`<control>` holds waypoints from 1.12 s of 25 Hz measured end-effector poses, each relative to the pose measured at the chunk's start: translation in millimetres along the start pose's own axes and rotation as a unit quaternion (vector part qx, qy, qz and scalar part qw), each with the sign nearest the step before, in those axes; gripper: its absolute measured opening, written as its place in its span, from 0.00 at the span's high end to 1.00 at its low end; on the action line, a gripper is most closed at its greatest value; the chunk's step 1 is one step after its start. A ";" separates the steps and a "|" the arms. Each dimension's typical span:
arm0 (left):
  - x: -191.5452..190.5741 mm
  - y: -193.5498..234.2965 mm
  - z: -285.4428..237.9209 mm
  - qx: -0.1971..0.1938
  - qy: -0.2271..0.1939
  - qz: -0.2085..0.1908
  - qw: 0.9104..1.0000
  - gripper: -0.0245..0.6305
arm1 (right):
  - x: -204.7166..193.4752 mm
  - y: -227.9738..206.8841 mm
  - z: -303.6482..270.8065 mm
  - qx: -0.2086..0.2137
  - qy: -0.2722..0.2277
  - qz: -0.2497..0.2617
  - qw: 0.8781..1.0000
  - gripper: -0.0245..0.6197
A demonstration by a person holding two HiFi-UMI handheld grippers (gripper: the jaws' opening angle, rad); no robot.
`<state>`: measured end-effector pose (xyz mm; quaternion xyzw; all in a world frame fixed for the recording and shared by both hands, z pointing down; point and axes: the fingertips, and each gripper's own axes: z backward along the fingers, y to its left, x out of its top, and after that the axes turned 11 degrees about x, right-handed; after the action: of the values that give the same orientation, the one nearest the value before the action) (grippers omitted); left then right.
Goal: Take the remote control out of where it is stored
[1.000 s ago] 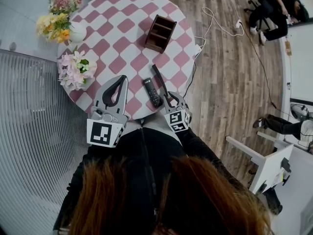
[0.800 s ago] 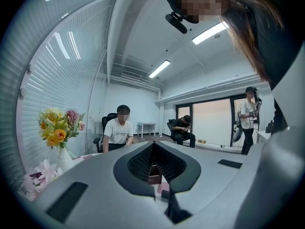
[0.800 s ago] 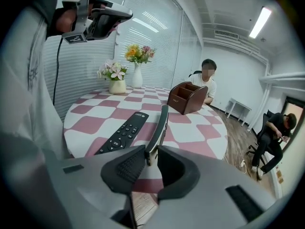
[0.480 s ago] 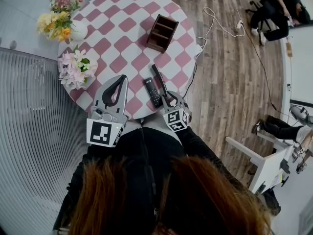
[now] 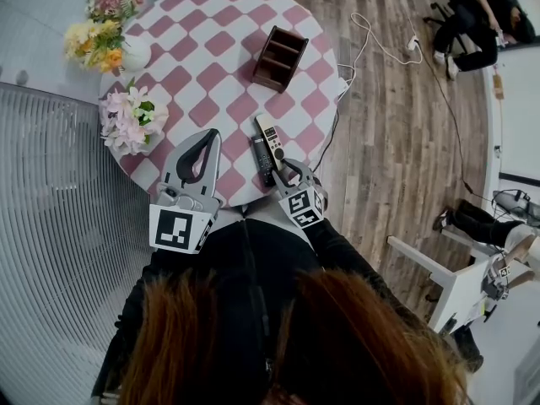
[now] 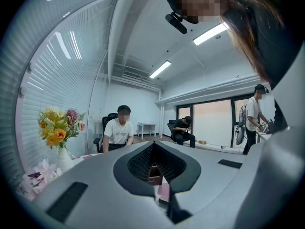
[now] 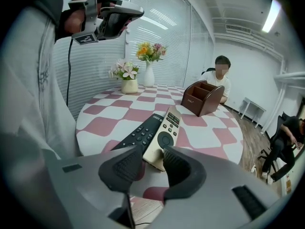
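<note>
Cream remote (image 7: pixel 164 135) lies flat on the table (image 5: pixel 202 49) beside the black remote (image 7: pixel 140 135), clear of the wooden holder (image 5: pixel 278 57); right gripper (image 7: pixel 151 162) jaws just opened, its end loose between them, so we back straight off without nudging; left gripper (image 5: pixel 208 135) closed, empty.

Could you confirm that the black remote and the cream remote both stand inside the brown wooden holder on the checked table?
Not quite: the black remote and the cream remote both lie flat on the checked table, outside the brown wooden holder, as the head view shows.
</note>
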<state>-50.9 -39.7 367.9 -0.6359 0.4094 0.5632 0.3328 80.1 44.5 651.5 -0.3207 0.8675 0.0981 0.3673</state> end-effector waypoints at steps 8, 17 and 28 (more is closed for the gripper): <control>0.5 -1.3 -1.1 0.000 -0.001 0.002 1.000 0.95 | 16.3 -3.5 9.0 0.000 -0.040 -0.018 0.999 0.77; 1.9 -2.4 1.6 0.003 -0.004 0.002 1.000 0.95 | 39.5 -23.4 10.0 -0.017 -0.092 -0.069 0.993 0.88; 1.6 2.9 4.1 0.009 -0.005 0.004 1.000 0.95 | 99.2 -53.2 28.6 -0.065 -0.194 -0.082 0.975 0.94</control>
<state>-55.3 -37.6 365.9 -0.6282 0.4151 0.5646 0.3380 77.9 -33.1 565.2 -0.3889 0.7424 0.1841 0.5135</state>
